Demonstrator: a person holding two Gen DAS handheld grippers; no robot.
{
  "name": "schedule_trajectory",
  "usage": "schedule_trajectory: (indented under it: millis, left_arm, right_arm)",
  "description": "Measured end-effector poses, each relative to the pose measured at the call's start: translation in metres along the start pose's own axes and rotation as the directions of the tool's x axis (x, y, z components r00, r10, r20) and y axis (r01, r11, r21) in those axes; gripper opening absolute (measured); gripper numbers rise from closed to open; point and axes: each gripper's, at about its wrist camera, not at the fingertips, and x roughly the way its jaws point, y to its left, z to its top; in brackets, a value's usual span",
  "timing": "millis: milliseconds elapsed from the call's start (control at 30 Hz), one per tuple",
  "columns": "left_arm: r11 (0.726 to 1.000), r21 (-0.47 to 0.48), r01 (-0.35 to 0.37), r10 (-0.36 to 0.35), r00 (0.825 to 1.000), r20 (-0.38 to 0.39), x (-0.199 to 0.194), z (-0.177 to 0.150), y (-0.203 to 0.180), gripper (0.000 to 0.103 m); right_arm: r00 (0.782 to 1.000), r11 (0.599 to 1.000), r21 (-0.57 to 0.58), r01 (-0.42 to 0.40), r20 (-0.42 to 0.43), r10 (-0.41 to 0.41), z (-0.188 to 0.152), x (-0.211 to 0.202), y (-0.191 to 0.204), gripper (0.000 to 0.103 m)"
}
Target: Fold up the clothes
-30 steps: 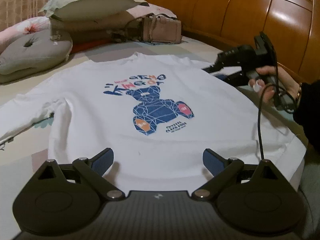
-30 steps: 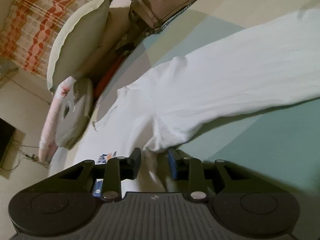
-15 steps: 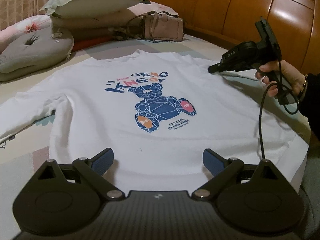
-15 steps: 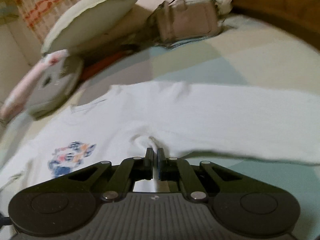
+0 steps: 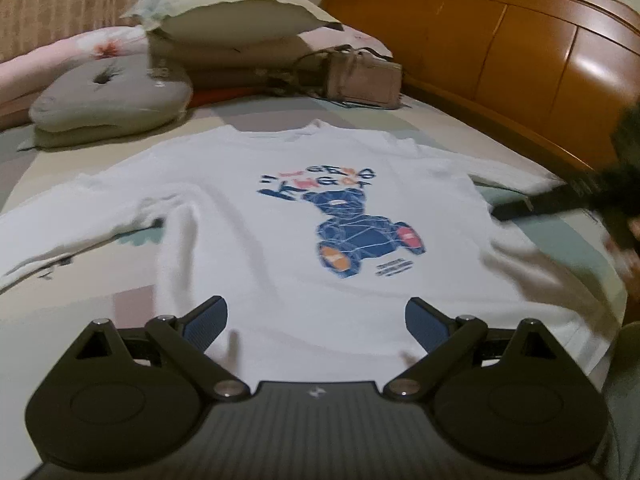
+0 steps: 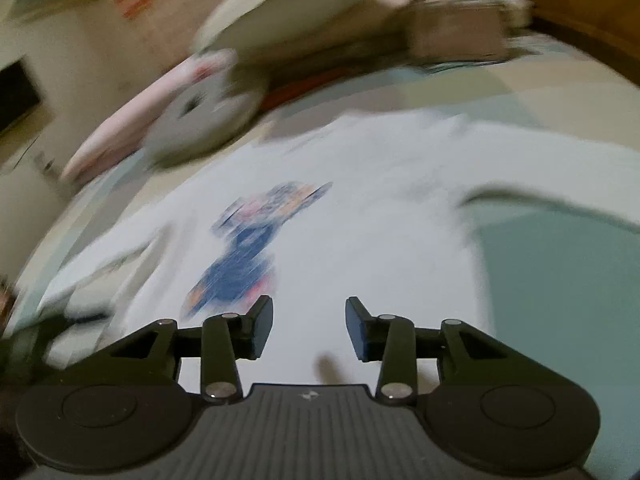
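**White sweatshirt lying flat on the bed, both tools spread wide**

From the left wrist view, the left tool is hovering over the hem of the white sweatshirt, its two blue-padded fingers standing wide apart and gripping nothing. The sweatshirt is lying face up on the bed, collar pointing away from the tool toward the pillows, sleeves stretching out to either side. On its chest a blue bear print is showing, with lettering above it that is reading roughly as "KING OF"; the smaller lines of text under the bear are too small to make out. Beyond the collar a beige handbag is sitting, beside a grey cushion, with the wooden headboard running along the right. At the right edge the right tool is appearing as a dark blur just over the sleeve.

From the right wrist view, heavily blurred, the right tool is hanging just above the sweatshirt's body, its fingers parted and empty. The bear print is lying ahead and slightly left of it; no writing is legible here.
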Motion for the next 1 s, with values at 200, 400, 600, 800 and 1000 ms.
schedule_trajectory:
  millis: [200, 400, 600, 800, 1000]
  left_arm:
    - [0.989, -0.147, -0.022, 0.029, 0.999, 0.045, -0.016, -0.005, 0.032, 0.094]
    - [0.920, -0.387, 0.066, -0.044, 0.997, 0.064, -0.009, -0.001, 0.081, 0.090]
    - [0.781, -0.607, 0.150, -0.162, 0.986, 0.035, 0.054, 0.020, 0.134, 0.090]
    - [0.789, -0.603, 0.117, -0.129, 0.991, 0.023, 0.098, 0.052, 0.146, 0.089]
    - [0.825, -0.564, -0.021, 0.010, 1.000, -0.022, 0.112, 0.064, 0.145, 0.019]
  right_arm:
    - [0.992, 0.986, -0.113, -0.125, -0.003, 0.125, -0.055, -0.010, 0.054, 0.056]
    - [0.961, 0.958, -0.074, -0.278, -0.003, 0.278, -0.075, -0.004, 0.059, 0.057]
    - [0.949, 0.948, -0.043, -0.315, 0.004, 0.316, -0.079, -0.006, 0.049, 0.057]
    - [0.941, 0.941, -0.015, -0.337, 0.015, 0.338, -0.080, -0.011, 0.039, 0.058]
    - [0.939, 0.939, 0.012, -0.344, 0.029, 0.343, -0.080, -0.016, 0.031, 0.059]
